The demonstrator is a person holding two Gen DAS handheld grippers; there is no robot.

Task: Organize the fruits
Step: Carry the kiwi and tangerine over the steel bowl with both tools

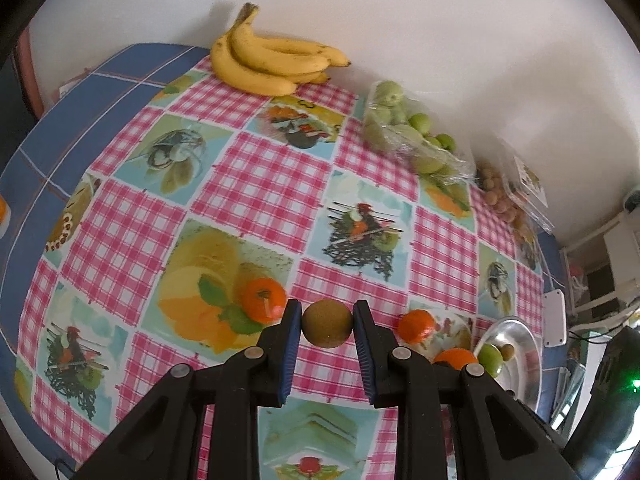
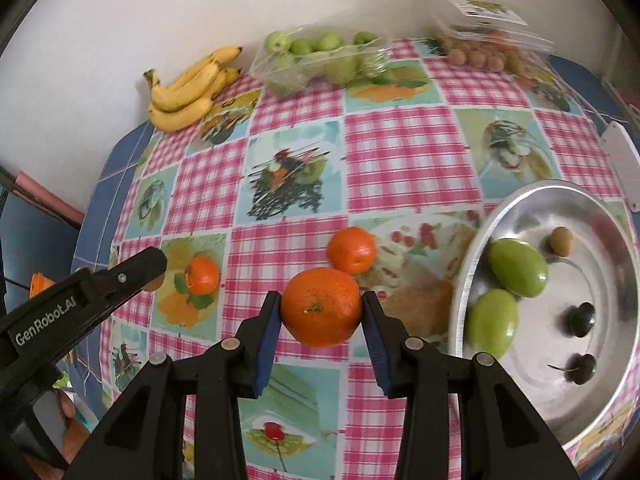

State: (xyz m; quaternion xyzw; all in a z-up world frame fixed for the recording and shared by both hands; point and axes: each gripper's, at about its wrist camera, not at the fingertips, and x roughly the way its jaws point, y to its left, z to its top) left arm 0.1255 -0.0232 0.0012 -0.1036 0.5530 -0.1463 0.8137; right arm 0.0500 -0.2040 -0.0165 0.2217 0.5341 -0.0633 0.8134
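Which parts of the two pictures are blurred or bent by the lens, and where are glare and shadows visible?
Left wrist view: the fisheye bends the tablecloth into a dome; the bananas throw a soft shadow on the wall; the kiwi is sharp. Right wrist view: the metal bowl shows glare and a smeared rim; the clear box at the far edge is blurred; the held orange is sharp.

Both pictures are bright with soft daylight. The edges bend round and go dark. The bowl (image 2: pixel 560 208) shines. The far box (image 2: pixel 492 24) looks blurry.
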